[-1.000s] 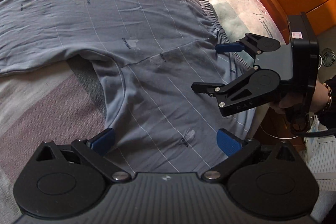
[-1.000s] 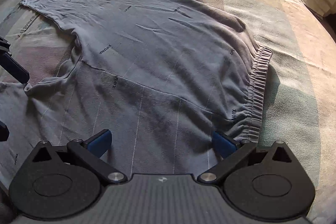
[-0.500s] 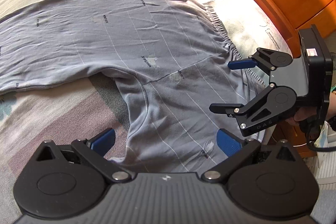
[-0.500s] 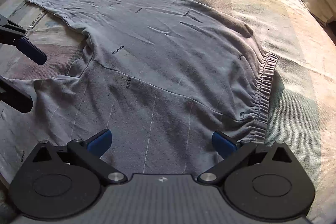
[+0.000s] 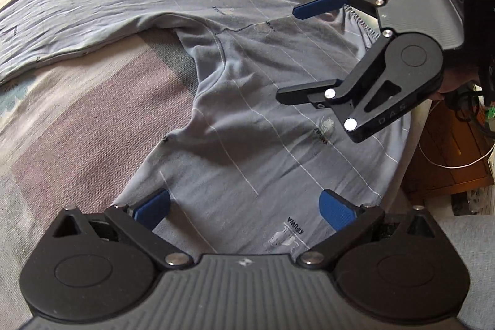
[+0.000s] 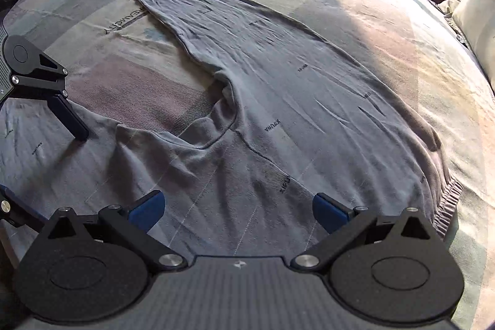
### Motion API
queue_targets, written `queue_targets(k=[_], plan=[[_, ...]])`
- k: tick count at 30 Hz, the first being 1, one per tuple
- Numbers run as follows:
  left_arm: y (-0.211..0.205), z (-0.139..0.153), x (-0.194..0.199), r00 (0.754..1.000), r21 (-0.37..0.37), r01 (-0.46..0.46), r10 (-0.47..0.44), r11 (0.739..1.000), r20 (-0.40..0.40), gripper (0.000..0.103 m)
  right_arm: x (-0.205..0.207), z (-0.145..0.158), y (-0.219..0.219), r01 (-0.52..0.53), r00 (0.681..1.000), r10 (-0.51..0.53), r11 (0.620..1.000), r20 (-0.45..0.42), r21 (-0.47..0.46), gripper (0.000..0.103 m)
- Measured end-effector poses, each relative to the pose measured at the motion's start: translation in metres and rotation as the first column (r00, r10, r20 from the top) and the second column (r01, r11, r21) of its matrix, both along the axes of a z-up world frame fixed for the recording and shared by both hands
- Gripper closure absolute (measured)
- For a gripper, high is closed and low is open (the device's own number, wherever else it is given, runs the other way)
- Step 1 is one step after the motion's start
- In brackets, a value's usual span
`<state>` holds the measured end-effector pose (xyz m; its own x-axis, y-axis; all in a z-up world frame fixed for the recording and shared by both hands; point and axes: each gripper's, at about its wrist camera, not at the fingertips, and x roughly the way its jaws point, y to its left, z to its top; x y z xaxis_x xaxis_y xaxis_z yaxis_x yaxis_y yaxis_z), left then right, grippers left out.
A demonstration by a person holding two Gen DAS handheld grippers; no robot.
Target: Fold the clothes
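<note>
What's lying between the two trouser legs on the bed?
Only bare bedspread shows between the trousers' legs, clearest in the right wrist view.

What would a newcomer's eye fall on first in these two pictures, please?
First, the grey trousers spread flat across most of the bed, legs splayed apart, elastic waistband at the near right edge. Next, the two grippers above the cloth, jaws wide open and holding nothing: the left gripper over the near leg, the right gripper beside it near the waistband.
</note>
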<state>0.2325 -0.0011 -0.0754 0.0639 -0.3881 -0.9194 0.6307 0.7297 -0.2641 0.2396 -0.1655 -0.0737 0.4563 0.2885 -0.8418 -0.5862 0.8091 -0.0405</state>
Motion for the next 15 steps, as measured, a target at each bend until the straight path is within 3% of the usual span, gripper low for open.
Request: queue_targets(k=[6,8,15], plan=[[0.015,-0.002,-0.013,0.998,0.057,0.052,-0.055,0.997,0.043,0.001,0.019,-0.008,0.039,-0.141,0.989,0.142,0.99,0.045,-0.015,0.0],[0.021,-0.006,-0.016,0.997,0.074,0.059,-0.062,0.995,0.042,0.001,0.027,-0.018,0.046,-0.139,0.989,0.141,0.988,0.043,-0.062,0.0],[0.044,-0.005,-0.022,1.0,0.079,0.008,-0.01,0.997,0.022,0.001,0.037,-0.014,0.041,-0.073,0.997,0.074,0.996,0.008,-0.047,0.0]])
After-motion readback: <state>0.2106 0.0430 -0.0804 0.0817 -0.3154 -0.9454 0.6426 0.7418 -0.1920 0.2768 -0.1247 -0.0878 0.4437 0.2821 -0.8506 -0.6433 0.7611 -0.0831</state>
